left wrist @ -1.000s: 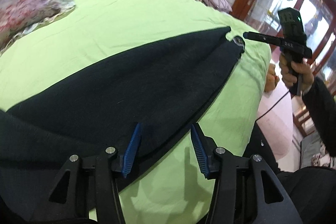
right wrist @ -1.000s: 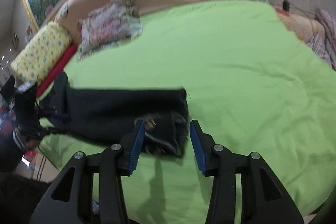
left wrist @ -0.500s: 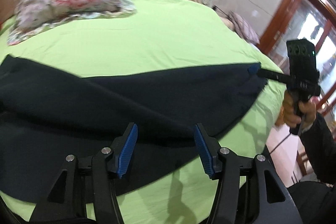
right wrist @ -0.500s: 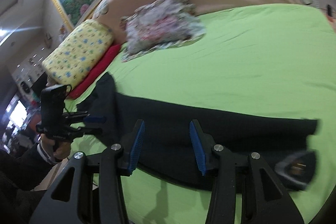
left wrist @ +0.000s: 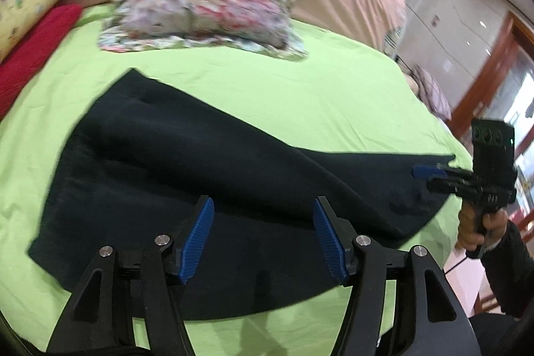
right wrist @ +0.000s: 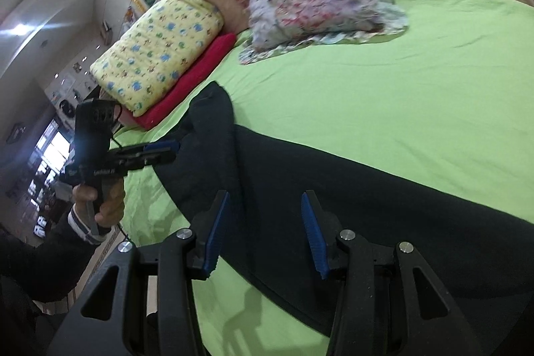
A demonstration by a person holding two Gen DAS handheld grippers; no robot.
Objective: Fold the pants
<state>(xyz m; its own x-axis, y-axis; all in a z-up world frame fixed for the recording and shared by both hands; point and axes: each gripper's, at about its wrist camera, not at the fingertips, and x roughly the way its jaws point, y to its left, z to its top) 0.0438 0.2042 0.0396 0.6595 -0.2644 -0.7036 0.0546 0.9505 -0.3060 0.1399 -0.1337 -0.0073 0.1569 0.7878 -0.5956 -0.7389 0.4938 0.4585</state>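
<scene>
Pants (left wrist: 207, 175) lie lengthwise across green sheet (left wrist: 300, 89); both grippers' jaws released, left's just widening.

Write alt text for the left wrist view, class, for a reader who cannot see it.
Dark pants lie spread across a green sheet, with the open left gripper empty above them. The right gripper sits at their far end, and a floral pillow lies behind.

You have one pair of dark navy fabric pants (left wrist: 207, 175), one frilled floral cushion (left wrist: 203, 5), one yellow patterned pillow (right wrist: 160, 45), one red folded cloth (right wrist: 197, 72), and two black grippers with blue pads (left wrist: 263, 236) (right wrist: 265, 231).
</scene>
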